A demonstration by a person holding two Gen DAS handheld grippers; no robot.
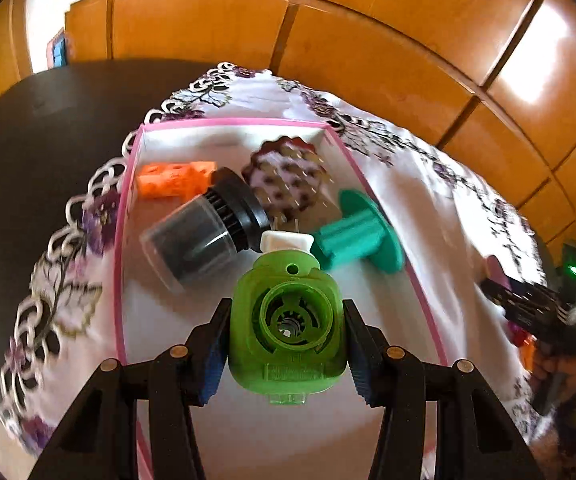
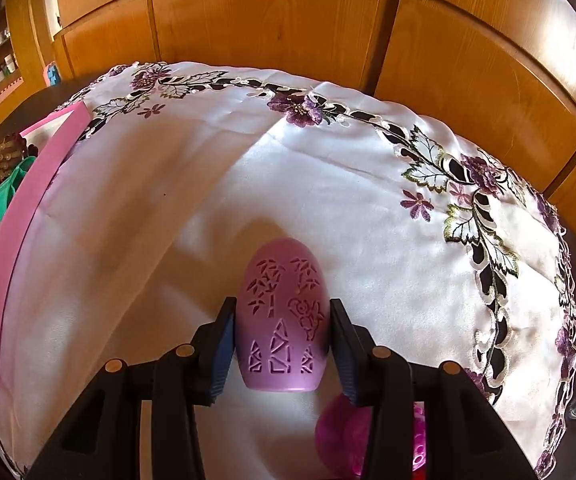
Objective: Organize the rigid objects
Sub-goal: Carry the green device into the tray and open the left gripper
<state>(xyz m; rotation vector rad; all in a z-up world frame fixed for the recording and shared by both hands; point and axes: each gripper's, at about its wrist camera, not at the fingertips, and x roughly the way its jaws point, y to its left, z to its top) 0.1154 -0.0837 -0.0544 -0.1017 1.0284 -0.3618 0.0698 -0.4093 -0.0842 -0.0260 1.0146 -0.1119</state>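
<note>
Left claw (image 1: 286, 334) is clenched on a green plastic housing (image 1: 287, 328), held over the pink-rimmed box (image 1: 120, 280); right claw (image 2: 282, 338) grips a lilac cut-out egg shell (image 2: 282, 320) above the tablecloth (image 2: 328, 184). Lower the housing onto the bare near floor of the box, I'd judge, short of the black jar (image 1: 204, 232) and teal spool (image 1: 358, 232). Both pink walls run close beside the fingers, so descend straight and release gently.
</note>
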